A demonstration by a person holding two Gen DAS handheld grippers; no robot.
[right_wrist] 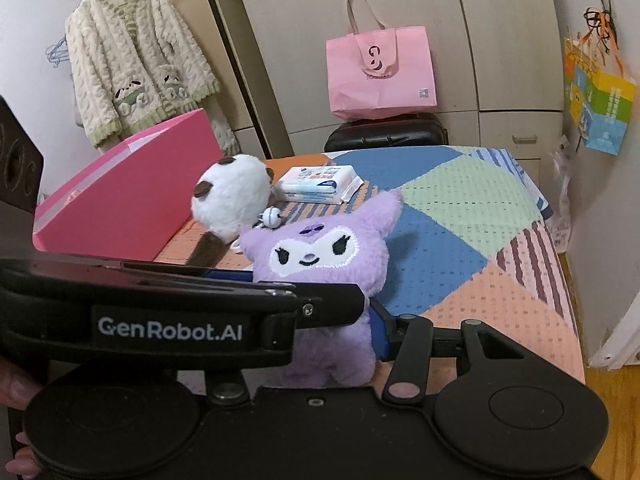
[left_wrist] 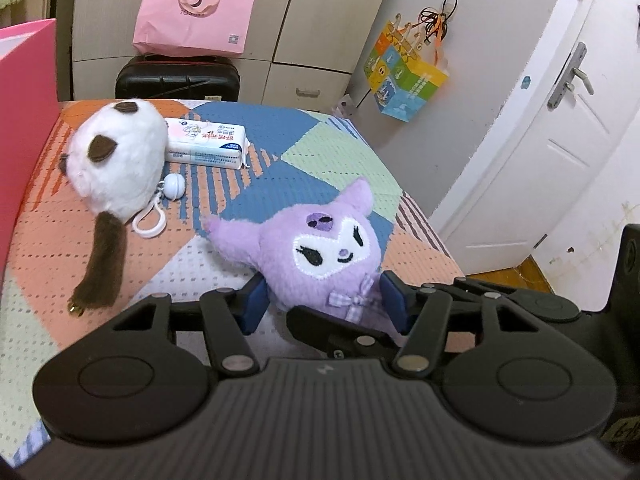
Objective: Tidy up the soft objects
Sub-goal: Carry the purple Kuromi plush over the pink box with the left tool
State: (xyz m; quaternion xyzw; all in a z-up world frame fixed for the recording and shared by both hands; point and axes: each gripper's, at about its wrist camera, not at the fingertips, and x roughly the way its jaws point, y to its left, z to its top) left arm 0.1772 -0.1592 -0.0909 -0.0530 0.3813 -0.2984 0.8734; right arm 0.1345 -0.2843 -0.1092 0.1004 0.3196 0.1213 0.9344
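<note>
Both claws on purple plush, pink box contents hidden

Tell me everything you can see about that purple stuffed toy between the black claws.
The purple plush toy looks soft and fuzzy, with two pointed ears, a white embroidered face with black eyes, a dark purple patch on its forehead and a checked lilac bow at the neck. It stands roughly upright over the patchwork bedcover, facing the cameras. The left gripper has a blue-padded finger on each side of its body, and the right gripper also seems to clasp its lower body. A white-and-brown plush lies behind it.
</note>
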